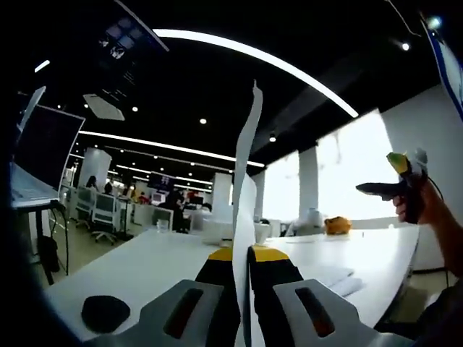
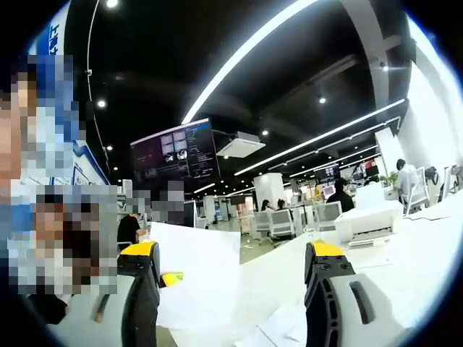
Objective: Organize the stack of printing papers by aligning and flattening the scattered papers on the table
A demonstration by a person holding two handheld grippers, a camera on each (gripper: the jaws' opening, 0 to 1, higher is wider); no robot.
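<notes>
Your left gripper jaws are pinching a thin white paper sheet upright above the long white bench; your right gripper is hanging wide, empty. Aligning is barely beginning; loose sheets are lying unflattened.

Thin matt white paper sheets, smooth white table, matt grey plastic left tool.
</notes>
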